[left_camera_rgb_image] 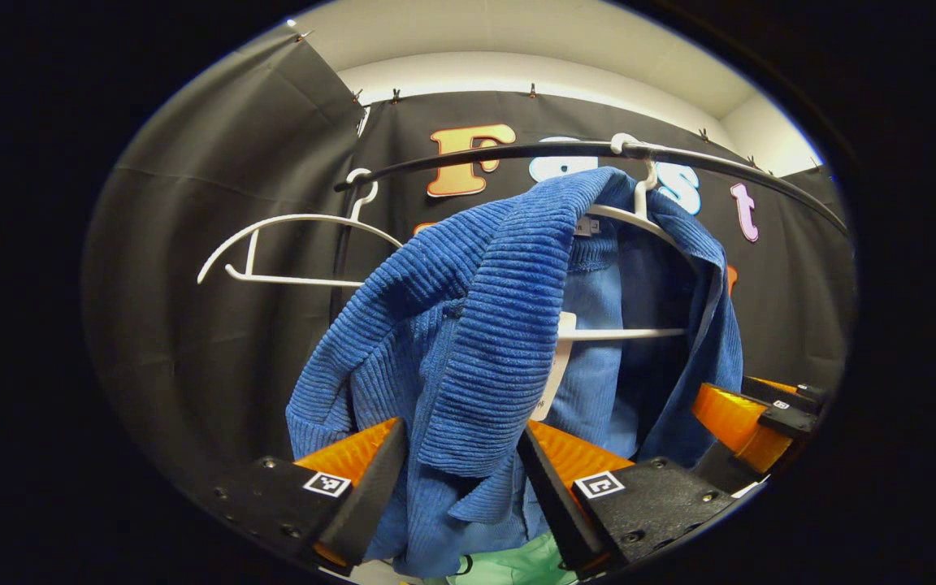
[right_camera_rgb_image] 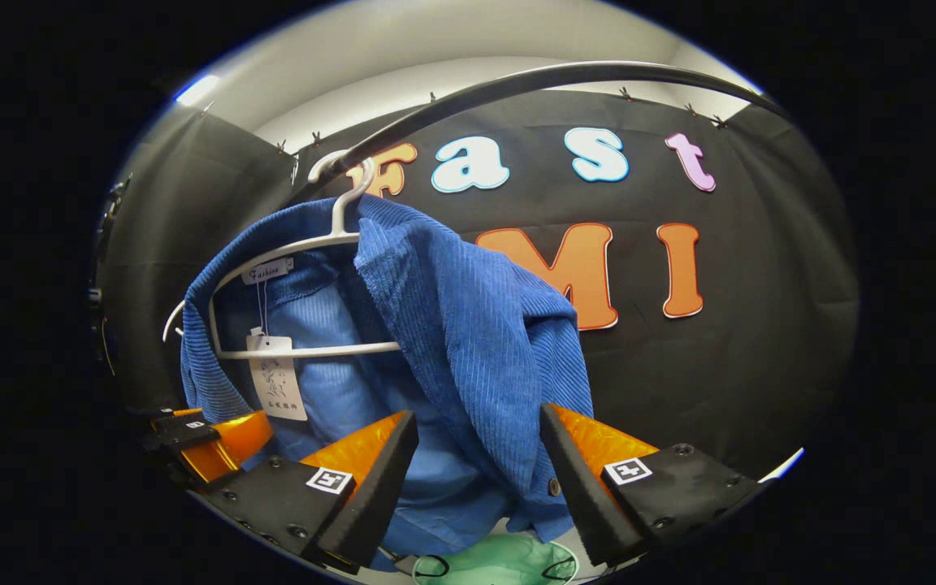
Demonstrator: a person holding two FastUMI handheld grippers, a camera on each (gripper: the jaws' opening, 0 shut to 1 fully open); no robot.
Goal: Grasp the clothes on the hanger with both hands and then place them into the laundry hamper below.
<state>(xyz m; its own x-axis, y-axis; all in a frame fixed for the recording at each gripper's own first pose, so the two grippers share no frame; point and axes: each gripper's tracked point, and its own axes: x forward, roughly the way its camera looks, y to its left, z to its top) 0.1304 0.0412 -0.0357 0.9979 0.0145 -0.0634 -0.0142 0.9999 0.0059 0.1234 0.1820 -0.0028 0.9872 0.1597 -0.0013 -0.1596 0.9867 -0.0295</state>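
Note:
A blue corduroy jacket hangs on a white hanger from a black rail. My left gripper stands open, its fingers on either side of the jacket's thick front fold. In the right gripper view the jacket drapes off the hanger, and my right gripper is open around its lower front edge. Each view catches the other gripper beside the jacket. The mint-green hamper lies directly below.
An empty white hanger hangs on the rail to the jacket's left in the left gripper view. A paper tag dangles inside the jacket. Black cloth walls close in behind and at the sides.

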